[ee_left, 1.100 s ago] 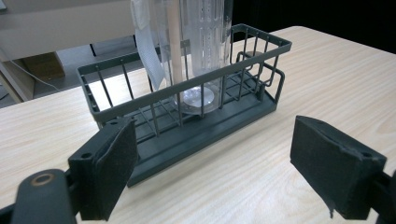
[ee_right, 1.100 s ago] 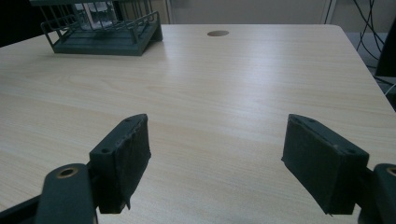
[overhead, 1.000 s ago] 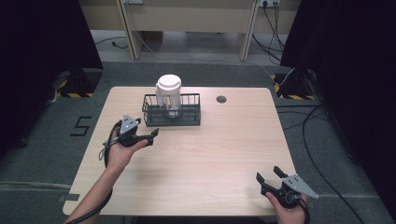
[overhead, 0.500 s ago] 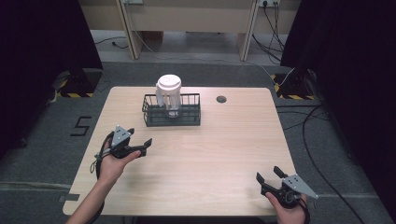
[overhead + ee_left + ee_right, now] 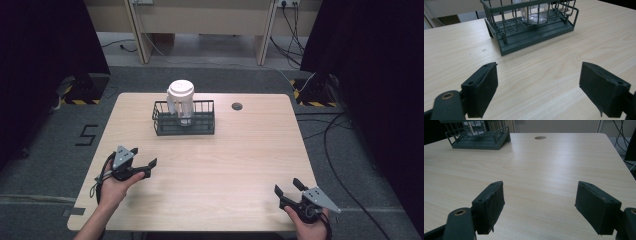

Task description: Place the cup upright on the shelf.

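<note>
A dark wire basket (image 5: 200,125) stands at the back middle of the wooden table (image 5: 240,150). A clear cup with a white lid (image 5: 180,93) stands upright in it. My left gripper (image 5: 145,156) is open and holds nothing, near the front left of the table, well short of the basket. In the left gripper view the gripper (image 5: 539,68) faces the basket (image 5: 524,42) and the cup (image 5: 534,15) over bare wood. At the front right edge my right gripper (image 5: 287,186) is open too. The right gripper view has the gripper (image 5: 540,186) wide apart, with the basket (image 5: 481,143) far off.
A small round cable hole (image 5: 237,106) sits in the tabletop right of the basket, also seen as the hole (image 5: 540,137). Cables (image 5: 345,165) lie on the grey floor to the right. Desk legs (image 5: 142,35) stand beyond the table.
My left gripper has drawn back from the basket toward the front left of the table. The right gripper, basket and cup have stayed put.
</note>
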A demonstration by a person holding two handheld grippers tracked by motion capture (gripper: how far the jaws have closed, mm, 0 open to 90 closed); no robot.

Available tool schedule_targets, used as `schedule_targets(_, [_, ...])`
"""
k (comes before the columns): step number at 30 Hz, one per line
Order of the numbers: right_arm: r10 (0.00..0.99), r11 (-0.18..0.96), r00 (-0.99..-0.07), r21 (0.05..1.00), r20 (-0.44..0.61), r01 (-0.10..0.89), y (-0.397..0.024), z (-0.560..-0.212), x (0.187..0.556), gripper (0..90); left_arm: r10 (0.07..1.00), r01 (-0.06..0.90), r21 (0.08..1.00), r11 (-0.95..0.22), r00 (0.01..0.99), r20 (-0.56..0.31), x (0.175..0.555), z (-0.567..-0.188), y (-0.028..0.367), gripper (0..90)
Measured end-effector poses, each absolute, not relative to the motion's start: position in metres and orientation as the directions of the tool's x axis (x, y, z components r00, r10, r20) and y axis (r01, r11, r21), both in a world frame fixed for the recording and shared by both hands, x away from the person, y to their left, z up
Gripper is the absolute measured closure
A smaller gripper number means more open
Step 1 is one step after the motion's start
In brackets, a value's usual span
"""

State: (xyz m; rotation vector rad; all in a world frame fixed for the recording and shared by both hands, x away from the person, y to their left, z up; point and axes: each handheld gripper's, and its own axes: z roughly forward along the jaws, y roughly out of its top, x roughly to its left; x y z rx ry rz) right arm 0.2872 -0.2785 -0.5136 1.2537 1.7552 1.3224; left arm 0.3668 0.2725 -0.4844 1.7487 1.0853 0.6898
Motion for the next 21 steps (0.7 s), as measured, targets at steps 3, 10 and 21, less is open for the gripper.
schedule_targets(3, [0.925,0.055,-0.372,0.943,0.075,0.327,-0.278,-0.514,0.287,23.6,0.897,0.375,0.913,-0.162,0.441,-0.022,0.362,-0.489,0.275,15.1])
schedule_targets(10, [0.925,0.055,-0.372,0.943,0.075,0.328,-0.278,-0.514,0.287,23.6,0.908,0.383,0.913,-0.14,0.418,-0.036,0.356,-0.499,0.278,15.1])
schedule_targets(21, [0.923,0.062,-0.378,0.943,0.071,0.327,-0.277,-0.514,0.287,23.4,0.917,0.37,0.921,-0.121,0.398,-0.039,0.346,-0.507,0.275,15.6])
